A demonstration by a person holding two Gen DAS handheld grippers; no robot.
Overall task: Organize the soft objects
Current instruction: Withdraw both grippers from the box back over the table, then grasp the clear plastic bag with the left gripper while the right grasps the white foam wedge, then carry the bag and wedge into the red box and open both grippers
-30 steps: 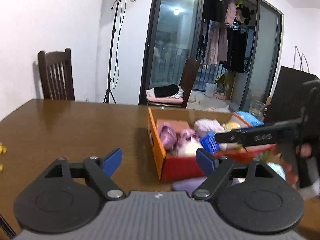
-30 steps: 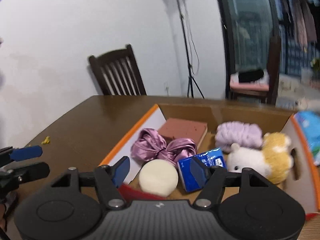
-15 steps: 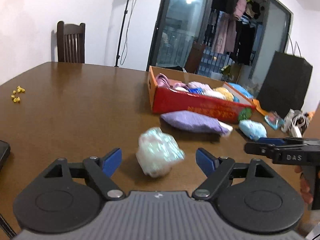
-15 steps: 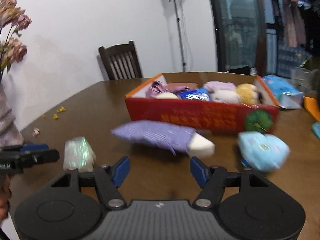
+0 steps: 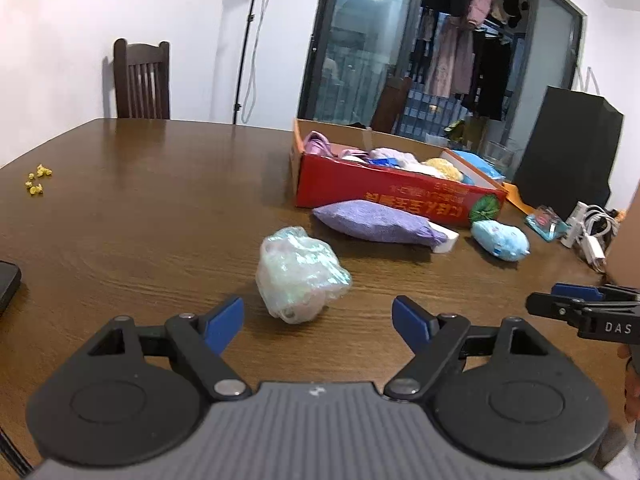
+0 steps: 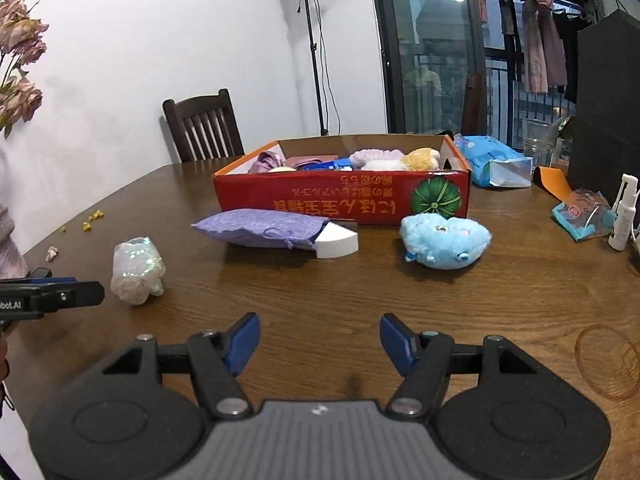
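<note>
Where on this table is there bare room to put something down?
Bare wood runs from the red box toward the chair and yellow crumbs. More lies between the right gripper and the blue plush. It is crowded along the box front, where the purple pouch and plush lie, and on the right by the spray bottle.

Bare brown wooden table [image 6: 320, 300] lies directly ahead of the spread right gripper [image 6: 320, 338], up to the purple fabric pouch [image 6: 260, 227] and fluffy blue plush toy [image 6: 446, 240], with a gap between them. Behind both stands the red cardboard box [image 6: 344, 198]. Straight ahead of the wide-apart left gripper [image 5: 318, 318], the crinkled iridescent plastic bundle [image 5: 300, 274] blocks the way; open tabletop stretches to its left.
</note>
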